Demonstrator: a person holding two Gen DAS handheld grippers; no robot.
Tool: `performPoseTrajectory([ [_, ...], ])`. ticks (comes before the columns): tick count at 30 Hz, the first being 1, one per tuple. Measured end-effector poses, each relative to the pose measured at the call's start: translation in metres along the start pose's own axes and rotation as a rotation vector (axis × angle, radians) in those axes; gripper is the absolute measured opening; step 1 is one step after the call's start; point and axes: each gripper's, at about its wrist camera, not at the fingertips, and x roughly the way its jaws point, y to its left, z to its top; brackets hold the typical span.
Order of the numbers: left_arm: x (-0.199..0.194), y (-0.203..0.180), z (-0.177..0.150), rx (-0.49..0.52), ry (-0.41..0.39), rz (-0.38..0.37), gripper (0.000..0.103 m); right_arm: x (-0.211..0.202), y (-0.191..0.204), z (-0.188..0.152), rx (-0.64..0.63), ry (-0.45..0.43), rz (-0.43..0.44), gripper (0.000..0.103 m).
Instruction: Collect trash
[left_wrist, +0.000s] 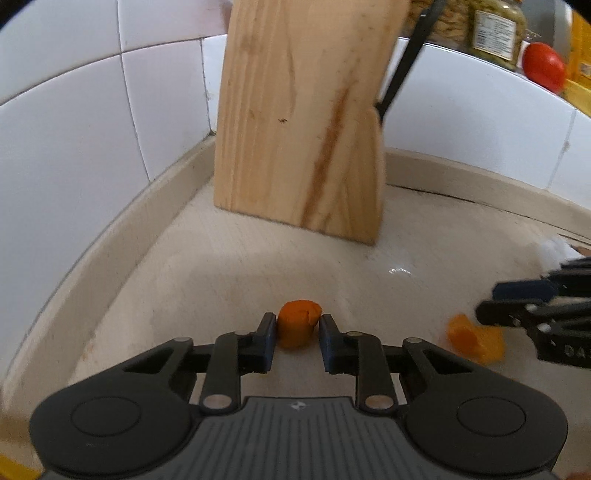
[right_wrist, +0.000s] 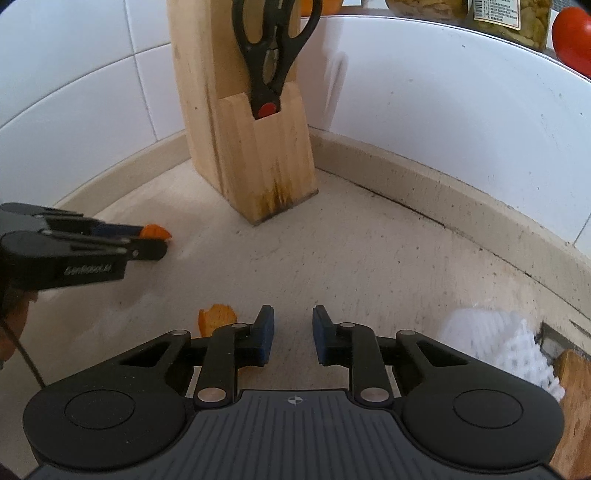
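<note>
A small orange chunk (left_wrist: 298, 326) sits on the beige counter (left_wrist: 221, 280) between the fingertips of my left gripper (left_wrist: 297, 326), whose blue pads close against its two sides. In the right wrist view, that left gripper (right_wrist: 162, 240) reaches in from the left with the orange chunk (right_wrist: 155, 231) at its tip. A second scrap, a curled orange peel (right_wrist: 218, 318), lies just left of my right gripper (right_wrist: 293, 325), which stands open with only bare counter between its fingers. The left wrist view shows the orange peel (left_wrist: 476, 339) beside the right gripper (left_wrist: 517, 306).
A wooden knife block (right_wrist: 255, 147) holding black scissors (right_wrist: 275, 55) stands in the tiled corner. White foam netting (right_wrist: 495, 343) and a wooden board edge (right_wrist: 576, 387) lie at the right. Jars (right_wrist: 509, 14) and a tomato (right_wrist: 572, 37) sit on the ledge behind.
</note>
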Motion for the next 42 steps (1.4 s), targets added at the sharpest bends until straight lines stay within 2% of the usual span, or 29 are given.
performPoseTrajectory([
  [3,-0.012,-0.003,-0.009,0.004,-0.003,-0.012,0.02,-0.006,0.001,-0.004,-0.003,-0.012,0.007,0.045],
  [7,-0.018,-0.003,-0.009,0.016,-0.01,-0.001,0.022,-0.016,0.002,-0.004,-0.002,-0.051,0.012,0.074],
  [11,-0.019,-0.004,-0.007,0.028,-0.02,0.01,0.029,-0.026,0.009,-0.003,-0.022,-0.091,0.047,0.077],
  [13,-0.019,-0.004,-0.008,0.029,-0.016,0.013,0.032,-0.022,0.016,-0.003,-0.054,-0.071,0.089,0.079],
  [15,-0.016,-0.004,-0.006,0.026,-0.01,0.01,0.037,-0.014,0.023,-0.004,-0.08,-0.048,0.092,0.077],
  [19,-0.01,-0.006,-0.004,0.031,-0.013,0.025,0.041,0.0,0.031,-0.006,-0.093,0.006,0.101,0.059],
  [22,-0.008,-0.006,-0.002,0.035,-0.018,0.036,0.041,0.002,0.034,-0.007,-0.101,0.004,0.096,0.058],
  [24,-0.007,-0.005,-0.002,0.04,-0.023,0.036,0.041,0.001,0.035,-0.008,-0.105,0.005,0.091,0.049],
  [26,-0.003,-0.006,-0.002,0.056,-0.034,0.035,0.041,-0.002,0.037,-0.011,-0.126,-0.001,0.054,0.033],
  [29,0.0,-0.005,-0.001,0.059,-0.038,0.021,0.039,-0.007,0.034,-0.012,-0.096,0.0,0.053,0.023],
  [33,-0.004,-0.004,-0.001,0.037,-0.024,0.012,0.015,-0.011,0.032,-0.012,-0.081,0.001,0.056,0.018],
  [38,-0.013,-0.001,-0.004,-0.014,0.001,-0.003,0.012,-0.018,0.031,-0.01,-0.064,-0.003,0.066,0.016],
  [42,-0.026,-0.006,-0.011,-0.004,0.009,-0.006,0.012,-0.026,0.033,-0.013,-0.054,-0.002,0.076,0.016],
])
